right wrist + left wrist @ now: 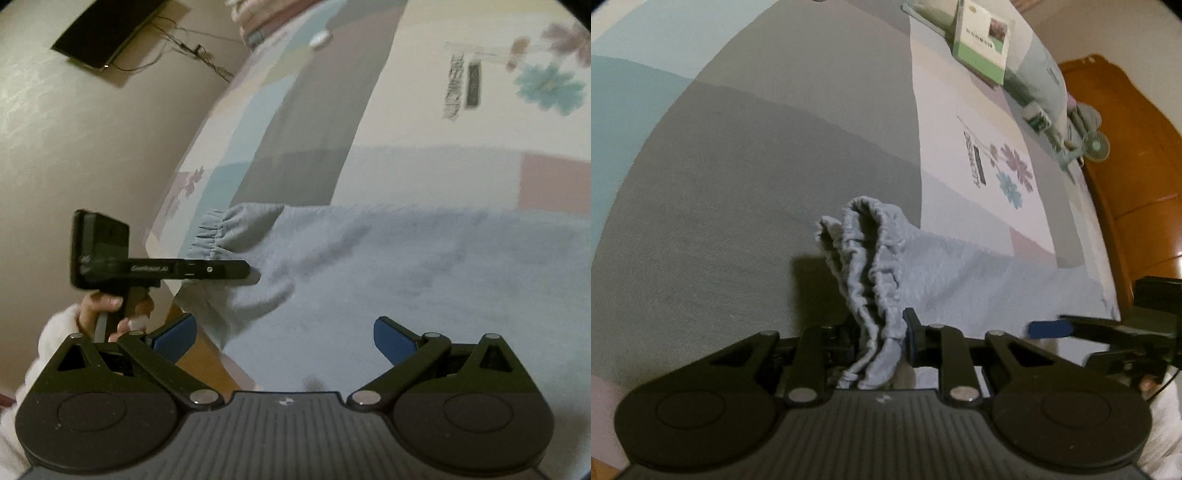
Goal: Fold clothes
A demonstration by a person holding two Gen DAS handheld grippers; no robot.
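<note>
A light blue fleece garment (960,273) lies on the bed. My left gripper (881,341) is shut on its gathered elastic waistband (866,254), which stands up bunched between the jaws. In the right wrist view the garment (424,280) spreads across the bed, with the elastic band (218,232) at its left edge beside the left gripper (243,271). My right gripper (284,336) is open and empty, with blue pads (391,339) just above the fabric. The right gripper also shows at the right edge of the left wrist view (1049,328).
The patchwork bedsheet (757,184) has grey, teal and floral panels. A green and white box (982,40), a pillow (1038,74) and a small fan (1095,146) sit at the far side by a wooden headboard (1137,166). The bed edge and floor (92,147) lie to the left.
</note>
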